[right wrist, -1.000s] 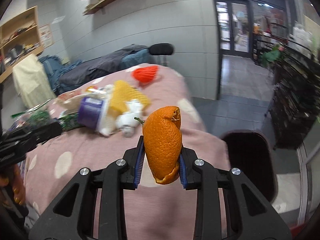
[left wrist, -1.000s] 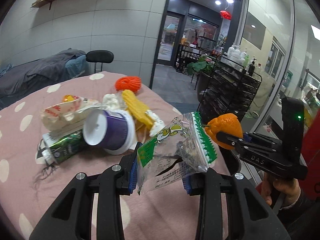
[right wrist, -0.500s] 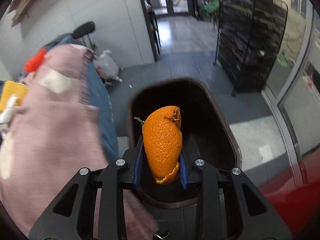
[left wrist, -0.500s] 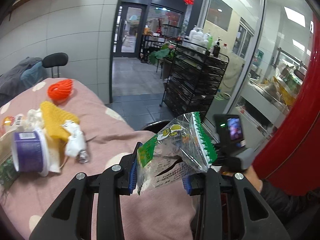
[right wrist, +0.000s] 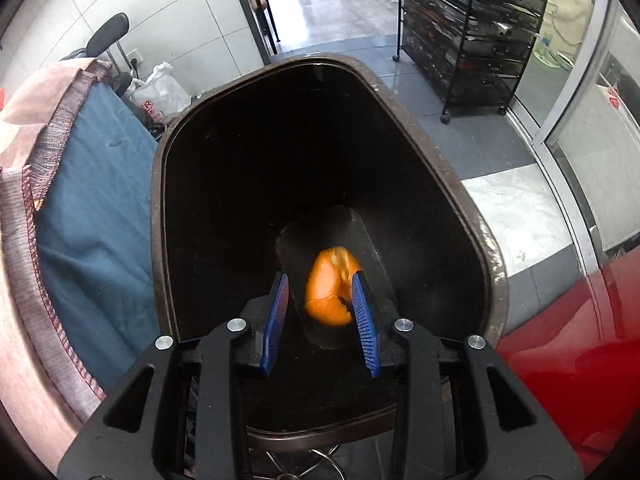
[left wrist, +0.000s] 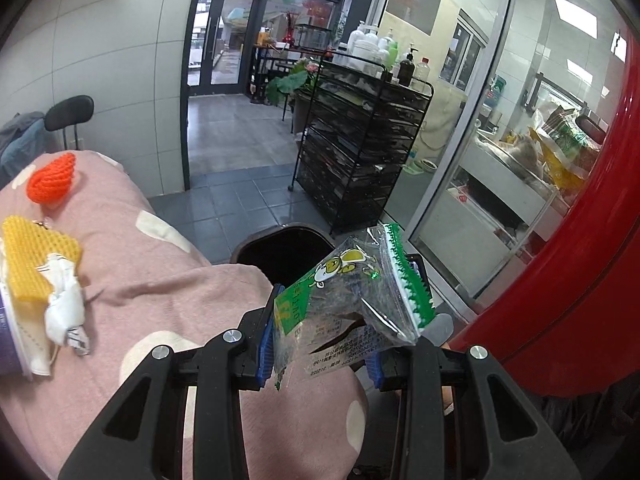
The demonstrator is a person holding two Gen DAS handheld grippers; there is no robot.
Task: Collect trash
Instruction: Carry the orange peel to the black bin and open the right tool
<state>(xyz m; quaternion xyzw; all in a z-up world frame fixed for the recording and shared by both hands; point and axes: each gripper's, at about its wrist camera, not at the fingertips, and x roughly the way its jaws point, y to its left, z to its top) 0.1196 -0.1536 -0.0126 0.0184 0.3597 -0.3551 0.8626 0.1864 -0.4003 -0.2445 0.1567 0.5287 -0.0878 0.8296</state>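
My left gripper (left wrist: 320,344) is shut on a clear plastic wrapper with green print (left wrist: 352,300), held above the pink tablecloth's edge near the dark trash bin (left wrist: 280,240). My right gripper (right wrist: 320,320) is open right over the same bin (right wrist: 440,152). A blurred orange peel (right wrist: 330,288) is loose between its fingers, falling into the bin. Trash lies on the table at the left: an orange mesh net (left wrist: 52,178), a yellow foam net (left wrist: 32,256), a crumpled white tissue (left wrist: 66,308) and a purple cup (left wrist: 8,340).
The pink spotted tablecloth (left wrist: 160,280) hangs over a blue cloth (right wrist: 92,208) beside the bin. A black wire rack (left wrist: 360,152) stands on the tiled floor behind. A red surface (left wrist: 580,260) fills the right. A black chair (left wrist: 68,110) is by the wall.
My right gripper moved down over the bin and opened, letting go of the orange peel, which now drops. My left gripper swung right toward the bin, still holding the wrapper.
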